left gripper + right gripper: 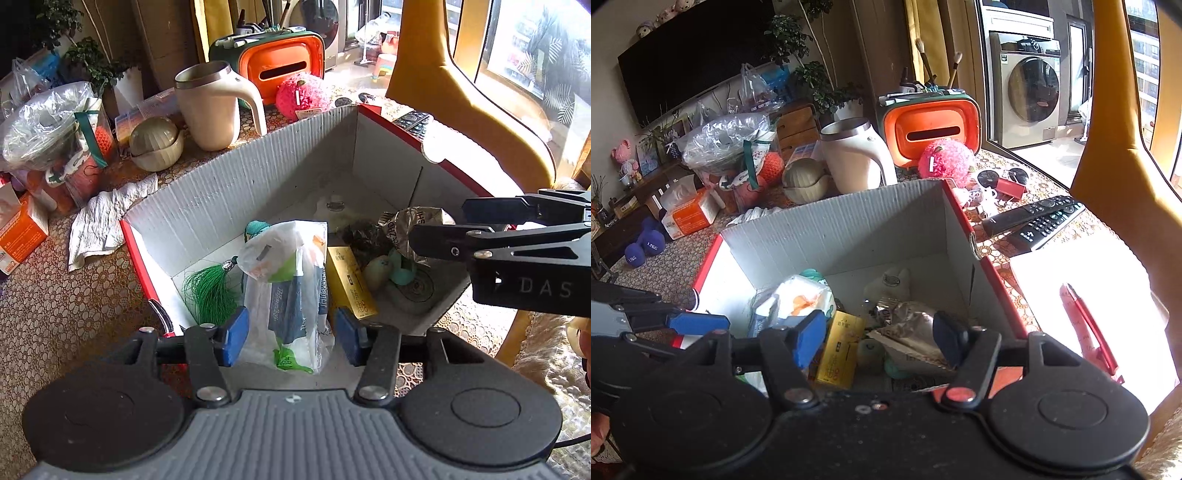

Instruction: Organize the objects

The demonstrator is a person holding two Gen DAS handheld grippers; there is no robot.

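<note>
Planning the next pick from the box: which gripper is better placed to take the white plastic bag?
Left. The left gripper has its open jaws on either side of the white plastic bag in the cardboard box. The right gripper is open over the foil packet.

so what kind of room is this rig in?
Most likely a home living room with a laundry balcony off it. Signs: the wall-mounted black flat-screen television, the silver front-loading washing machine beyond the glass, and black remote controls on a lace-covered table beside the grey corrugated cardboard box.
</note>
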